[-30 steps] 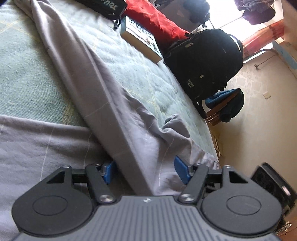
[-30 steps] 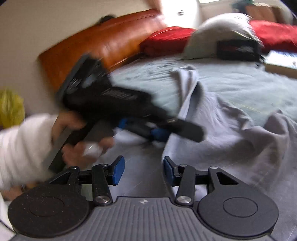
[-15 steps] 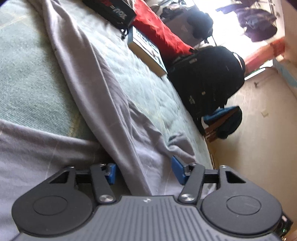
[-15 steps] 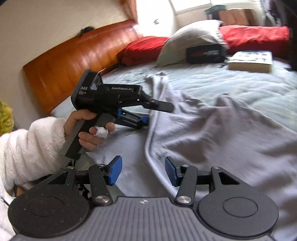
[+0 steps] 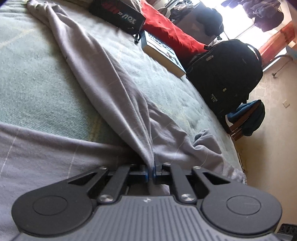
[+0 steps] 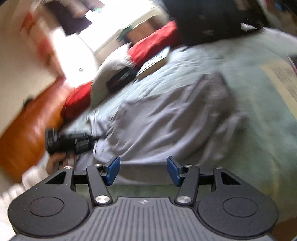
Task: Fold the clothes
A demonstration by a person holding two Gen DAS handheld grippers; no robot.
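I see the bed (image 5: 37, 89) in a pale green cover, its far edge running close past a black backpack (image 5: 224, 74). The grey garment (image 5: 104, 77) lies across it — one long strip stretches away from my left tool (image 5: 150, 173) toward the pillows, a book (image 5: 163, 55) and a black case (image 5: 118, 15) beside it. My left tool's jaws are closing, pinching a gathered fold. My right tool (image 6: 142, 171) is opening, nothing between its pads, over the garment's near edge.
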